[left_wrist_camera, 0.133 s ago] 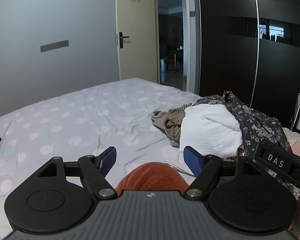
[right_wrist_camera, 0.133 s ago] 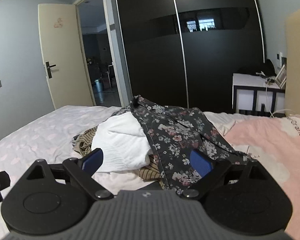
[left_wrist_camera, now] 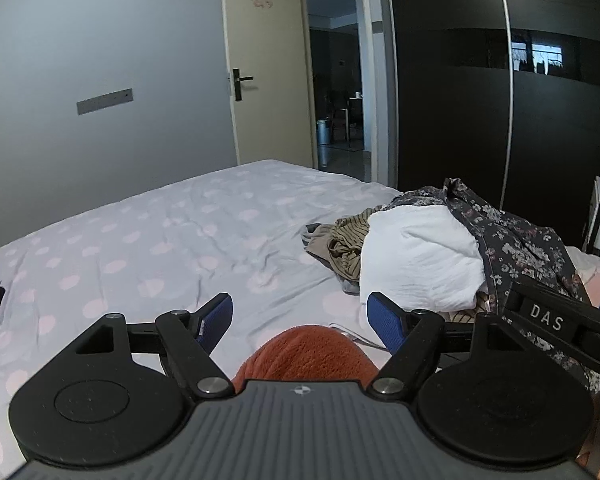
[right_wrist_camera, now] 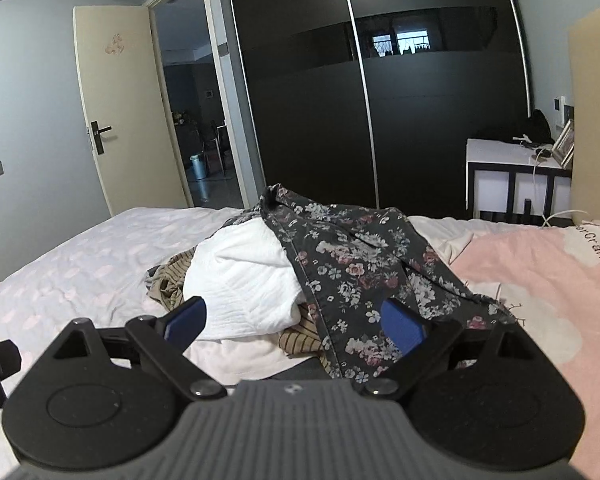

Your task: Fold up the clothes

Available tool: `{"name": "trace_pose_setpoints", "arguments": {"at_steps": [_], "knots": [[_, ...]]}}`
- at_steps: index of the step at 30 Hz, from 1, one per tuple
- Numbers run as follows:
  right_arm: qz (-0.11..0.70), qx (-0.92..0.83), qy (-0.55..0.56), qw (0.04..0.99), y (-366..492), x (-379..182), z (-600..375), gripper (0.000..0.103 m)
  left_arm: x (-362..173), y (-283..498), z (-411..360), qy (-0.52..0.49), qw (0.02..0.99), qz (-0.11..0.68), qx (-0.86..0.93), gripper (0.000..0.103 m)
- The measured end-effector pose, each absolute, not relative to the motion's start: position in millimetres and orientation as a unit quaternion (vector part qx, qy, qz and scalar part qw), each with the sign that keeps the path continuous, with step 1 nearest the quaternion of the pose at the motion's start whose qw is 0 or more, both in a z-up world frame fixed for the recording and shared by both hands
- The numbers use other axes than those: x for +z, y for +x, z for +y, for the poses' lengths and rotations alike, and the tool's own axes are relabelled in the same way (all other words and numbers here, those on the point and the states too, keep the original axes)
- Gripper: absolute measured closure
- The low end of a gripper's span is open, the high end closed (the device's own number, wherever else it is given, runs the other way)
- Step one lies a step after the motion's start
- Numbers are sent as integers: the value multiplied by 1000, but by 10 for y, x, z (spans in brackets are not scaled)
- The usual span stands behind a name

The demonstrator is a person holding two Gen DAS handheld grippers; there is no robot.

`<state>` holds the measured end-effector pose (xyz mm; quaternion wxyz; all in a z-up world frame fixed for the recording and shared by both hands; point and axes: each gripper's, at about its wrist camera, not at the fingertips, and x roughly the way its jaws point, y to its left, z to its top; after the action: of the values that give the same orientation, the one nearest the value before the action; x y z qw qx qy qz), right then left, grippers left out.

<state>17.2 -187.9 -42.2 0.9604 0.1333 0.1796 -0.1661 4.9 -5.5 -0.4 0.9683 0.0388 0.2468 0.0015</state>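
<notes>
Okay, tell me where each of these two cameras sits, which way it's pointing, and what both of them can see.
Left wrist: rides on the left gripper, facing along its open blue fingers over the dotted bedsheet toward the open door; the right gripper's arm crosses at right, with a fingertip in the corner.
Right wrist: rides on the right gripper, open, facing the clothes pile, the floral garment and the dark wardrobe.
Shared: white garment, floral garment, door, wardrobe.
</notes>
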Motion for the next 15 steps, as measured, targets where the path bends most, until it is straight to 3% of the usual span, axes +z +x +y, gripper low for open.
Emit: {"name": "trace_pose_setpoints", "arguments": {"at_steps": [12,15], "knots": [[165,-157,137,964,176,-444,-1918,8,-30,-81,21,41,976,214,12,15],[156,-150,134,967,151,-421,-1886,8,-33,-95,27,45,976,214,13,21]]}}
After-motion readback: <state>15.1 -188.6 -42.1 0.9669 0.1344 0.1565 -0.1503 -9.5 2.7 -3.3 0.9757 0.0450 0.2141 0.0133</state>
